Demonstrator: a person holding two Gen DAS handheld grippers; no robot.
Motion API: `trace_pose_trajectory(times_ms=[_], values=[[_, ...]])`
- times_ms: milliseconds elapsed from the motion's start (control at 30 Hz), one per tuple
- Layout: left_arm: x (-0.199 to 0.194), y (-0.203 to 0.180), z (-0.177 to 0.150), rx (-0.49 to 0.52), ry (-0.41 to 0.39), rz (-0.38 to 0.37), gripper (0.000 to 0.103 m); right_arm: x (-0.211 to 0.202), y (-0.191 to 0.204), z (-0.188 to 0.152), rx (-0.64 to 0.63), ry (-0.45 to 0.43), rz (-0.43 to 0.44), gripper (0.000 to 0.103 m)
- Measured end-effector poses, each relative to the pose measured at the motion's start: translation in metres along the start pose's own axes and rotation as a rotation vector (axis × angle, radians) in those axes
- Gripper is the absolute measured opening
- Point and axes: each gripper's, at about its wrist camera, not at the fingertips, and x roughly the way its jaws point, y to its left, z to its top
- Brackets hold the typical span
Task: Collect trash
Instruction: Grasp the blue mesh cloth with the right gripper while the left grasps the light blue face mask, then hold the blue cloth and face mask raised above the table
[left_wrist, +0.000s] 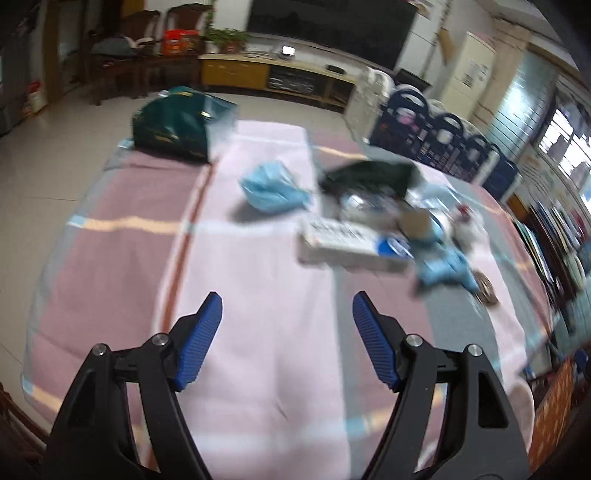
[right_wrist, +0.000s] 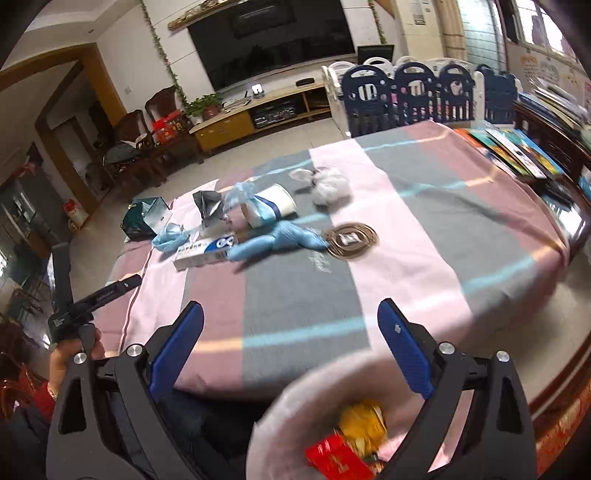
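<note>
Trash lies on a striped cloth table (left_wrist: 258, 295). In the left wrist view a crumpled blue mask (left_wrist: 273, 186), a white box (left_wrist: 347, 243), a dark wrapper (left_wrist: 369, 173) and a blue glove (left_wrist: 443, 266) lie ahead of my open, empty left gripper (left_wrist: 288, 314). In the right wrist view I see the white box (right_wrist: 203, 251), blue glove (right_wrist: 280, 240), paper cup (right_wrist: 273, 203), white wad (right_wrist: 328, 184) and brown coil (right_wrist: 351, 240). My right gripper (right_wrist: 291, 321) is open, above a pink bin (right_wrist: 295, 406) holding red and yellow wrappers (right_wrist: 351, 435).
A green bag (left_wrist: 173, 125) sits at the table's far left corner. A blue and white playpen fence (right_wrist: 417, 96) stands behind the table. Books (right_wrist: 517, 151) lie at the right edge. The left gripper's handle and hand (right_wrist: 77, 321) show at left.
</note>
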Motion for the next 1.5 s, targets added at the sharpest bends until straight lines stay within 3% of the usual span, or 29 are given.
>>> trace_pose_trajectory(times_ms=[133, 233, 333, 467, 567, 600, 633, 667, 733, 833, 1000, 1167, 1367, 1500], values=[[0.020, 0.013, 0.038, -0.010, -0.050, 0.026, 0.078, 0.068, 0.023, 0.027, -0.063, 0.042, -0.016, 0.093], [0.037, 0.015, 0.056, -0.001, -0.089, 0.040, 0.081, 0.127, 0.034, 0.045, -0.147, 0.066, -0.095, 0.093], [0.062, 0.013, 0.068, 0.020, -0.068, 0.031, 0.081, 0.183, 0.034, 0.052, -0.188, 0.126, -0.150, 0.093], [0.091, 0.013, 0.082, 0.003, -0.022, -0.016, 0.081, 0.219, 0.033, 0.050, -0.218, 0.168, -0.166, 0.093], [0.111, 0.010, 0.090, 0.012, 0.007, -0.028, 0.081, 0.231, 0.032, 0.048, -0.215, 0.178, -0.142, 0.080], [0.116, 0.007, 0.092, 0.029, 0.013, -0.019, 0.080, 0.234, 0.031, 0.047, -0.213, 0.186, -0.138, 0.071], [0.120, 0.005, 0.092, 0.047, 0.016, -0.011, 0.073, 0.236, 0.031, 0.046, -0.211, 0.193, -0.136, 0.063], [0.125, 0.002, 0.092, 0.073, 0.024, -0.005, 0.066, 0.237, 0.031, 0.044, -0.217, 0.187, -0.143, 0.062], [0.137, -0.002, 0.090, 0.109, 0.058, 0.011, 0.034, 0.235, 0.034, 0.042, -0.238, 0.175, -0.139, 0.045], [0.138, 0.002, 0.087, 0.089, 0.061, 0.002, 0.018, 0.225, 0.033, 0.040, -0.210, 0.187, -0.099, 0.039], [0.098, 0.003, 0.076, 0.027, 0.010, -0.013, 0.016, 0.177, 0.036, 0.035, -0.153, 0.131, -0.061, 0.038], [0.038, 0.005, 0.040, 0.004, -0.063, 0.029, 0.016, 0.126, 0.047, 0.018, -0.158, 0.094, -0.034, 0.038], [-0.014, 0.023, -0.018, -0.078, -0.056, -0.027, 0.016, 0.081, 0.059, -0.013, -0.165, 0.097, -0.009, 0.038], [-0.033, 0.039, -0.034, -0.130, -0.072, -0.059, 0.016, 0.059, 0.066, -0.029, -0.149, 0.099, 0.012, 0.038]])
